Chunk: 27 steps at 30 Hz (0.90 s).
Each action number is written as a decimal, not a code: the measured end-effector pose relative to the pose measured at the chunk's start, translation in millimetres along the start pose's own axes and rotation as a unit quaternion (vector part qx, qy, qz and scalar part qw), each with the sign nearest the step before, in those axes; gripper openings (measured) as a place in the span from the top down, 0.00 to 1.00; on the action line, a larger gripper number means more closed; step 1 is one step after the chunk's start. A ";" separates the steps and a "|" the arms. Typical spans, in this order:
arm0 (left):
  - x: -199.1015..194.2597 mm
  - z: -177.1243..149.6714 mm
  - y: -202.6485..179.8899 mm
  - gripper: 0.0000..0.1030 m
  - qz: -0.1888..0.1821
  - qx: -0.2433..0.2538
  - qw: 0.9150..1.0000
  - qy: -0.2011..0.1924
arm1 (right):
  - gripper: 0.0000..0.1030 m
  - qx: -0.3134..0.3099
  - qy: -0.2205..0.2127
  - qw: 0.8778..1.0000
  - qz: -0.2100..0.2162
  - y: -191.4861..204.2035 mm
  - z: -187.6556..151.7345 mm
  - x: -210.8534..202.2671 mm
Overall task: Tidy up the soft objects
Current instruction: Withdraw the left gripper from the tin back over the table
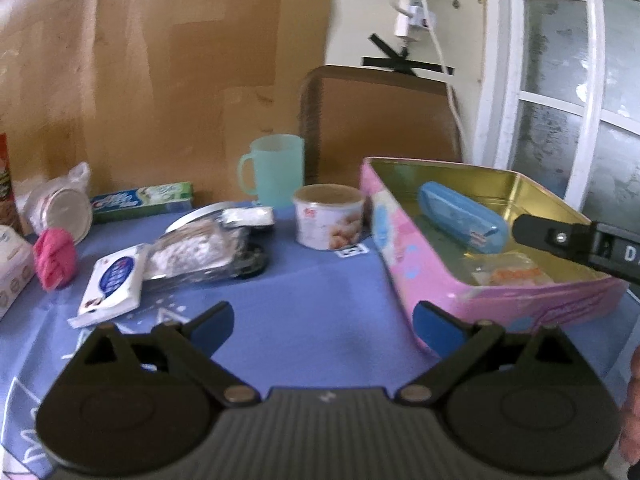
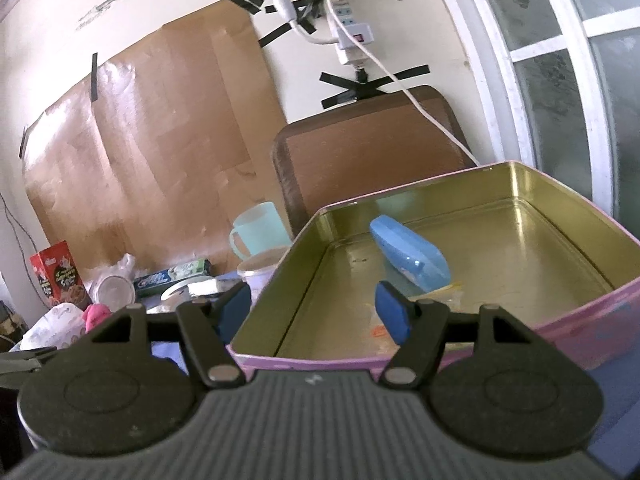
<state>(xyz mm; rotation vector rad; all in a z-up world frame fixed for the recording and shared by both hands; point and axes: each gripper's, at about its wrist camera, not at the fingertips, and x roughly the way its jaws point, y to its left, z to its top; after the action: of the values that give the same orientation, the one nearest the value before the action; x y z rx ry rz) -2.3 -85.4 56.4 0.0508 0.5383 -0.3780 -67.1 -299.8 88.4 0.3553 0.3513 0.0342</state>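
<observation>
A pink tin box (image 1: 496,300) with a gold inside stands on the blue tablecloth at the right; it also shows in the right wrist view (image 2: 600,320). In it lie a blue case (image 1: 460,216) (image 2: 412,258) and a small clear packet (image 1: 512,274). A pink cloth (image 1: 54,258), a white tissue pack (image 1: 114,280) and a clear bag (image 1: 200,250) lie at the left. My left gripper (image 1: 324,322) is open and empty above the cloth, left of the tin. My right gripper (image 2: 314,310) is open and empty at the tin's near left corner, one finger over the inside; its finger (image 1: 560,240) shows over the tin's right side.
A mint cup (image 1: 276,170), a white round tub (image 1: 330,216), a toothpaste box (image 1: 142,200) and a round lid in a plastic bag (image 1: 68,210) stand at the back. A red snack box (image 2: 60,276) is far left. A wooden chair back (image 2: 372,148) stands behind the table.
</observation>
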 end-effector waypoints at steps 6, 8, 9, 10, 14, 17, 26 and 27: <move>0.7 -7.4 21.6 0.03 0.020 -0.016 1.000 0.003 | 0.31 -0.021 0.001 1.000 0.003 17.4 -4.7 2.9; 1.8 -10.1 29.4 0.03 0.028 -0.021 0.999 0.005 | 0.31 -0.031 -0.001 0.999 0.007 23.2 -6.1 3.7; 1.9 -11.4 32.5 0.03 0.032 -0.024 0.999 0.005 | 0.31 -0.035 -0.001 0.999 0.008 26.0 -6.8 3.9; 2.5 -12.8 36.9 0.03 0.036 -0.026 0.999 0.006 | 0.31 -0.040 -0.001 0.999 0.011 29.1 -7.6 4.1; 3.0 -17.5 53.9 0.03 0.058 -0.036 0.998 0.009 | 0.31 -0.067 -0.002 0.997 0.024 45.3 -12.5 5.3; 3.1 -21.3 69.4 0.03 0.076 -0.047 0.996 0.011 | 0.31 -0.096 -0.002 0.995 0.040 60.1 -16.9 7.1; -1.1 -29.0 115.9 0.03 0.140 -0.076 0.987 0.011 | 0.31 -0.154 0.025 0.982 0.107 103.5 -31.8 30.6; -1.9 -29.8 120.4 0.03 0.151 -0.076 0.985 0.009 | 0.31 -0.156 0.031 0.981 0.113 107.1 -33.4 35.5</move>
<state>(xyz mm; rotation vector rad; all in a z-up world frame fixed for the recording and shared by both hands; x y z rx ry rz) 25.4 31.6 25.6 -0.0122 0.5672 -0.0388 -42.2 -184.9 84.5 0.0814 0.3590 0.3210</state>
